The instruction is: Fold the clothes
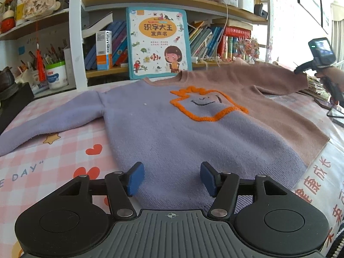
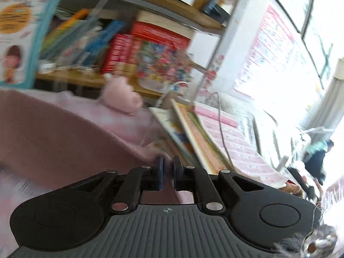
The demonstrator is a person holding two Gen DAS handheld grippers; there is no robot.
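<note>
Left wrist view: left gripper [image 1: 169, 178] jaws stand spread wide and empty above the hem of one sweater [image 1: 182, 133], lilac and dusty pink, lying front-up on the checked cloth [image 1: 53, 150]. Its long axis runs hem near, collar toward the shelf; one sleeve lies flat leftward. Right gripper [image 2: 168, 172] jaws are clenched on the pink sleeve [image 2: 64, 133], lifted to the right. One picture book [image 1: 158, 43] stands behind the collar; stacked books [image 2: 193, 133] crowd the right edge.
</note>
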